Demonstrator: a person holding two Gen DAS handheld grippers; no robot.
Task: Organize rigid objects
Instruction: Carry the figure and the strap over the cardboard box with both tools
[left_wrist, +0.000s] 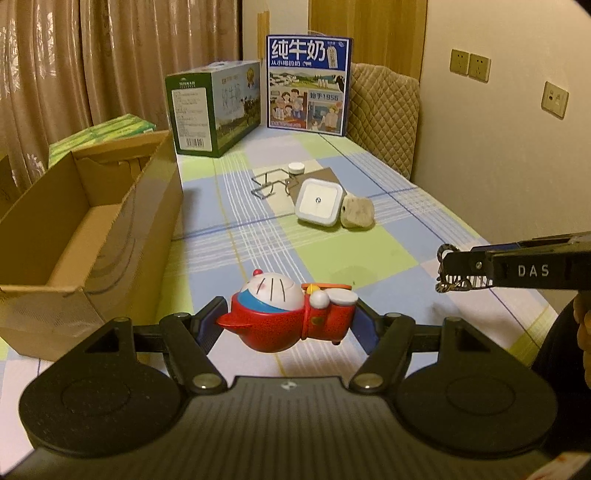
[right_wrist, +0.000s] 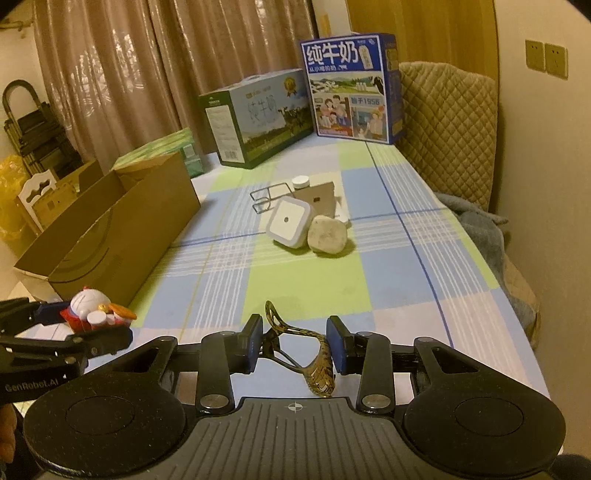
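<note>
My left gripper (left_wrist: 286, 325) is shut on a red and white cartoon cat figurine (left_wrist: 284, 314) and holds it above the checked tablecloth; the figurine also shows in the right wrist view (right_wrist: 94, 308). My right gripper (right_wrist: 295, 345) is shut on a gold openwork metal ornament (right_wrist: 314, 363), seen from the side in the left wrist view (left_wrist: 452, 271). An open cardboard box (left_wrist: 85, 225) stands at the left. Farther up the table lie a white square night light (left_wrist: 318, 201), a pale stone (left_wrist: 357, 213), a wire frame (left_wrist: 269, 181) and a small white cap (left_wrist: 296, 168).
Two milk cartons stand at the far end: a green one (left_wrist: 214, 107) and a blue one (left_wrist: 308, 85). A green packet (left_wrist: 107, 131) lies behind the cardboard box. A quilted chair back (left_wrist: 384, 110) and the wall run along the right edge.
</note>
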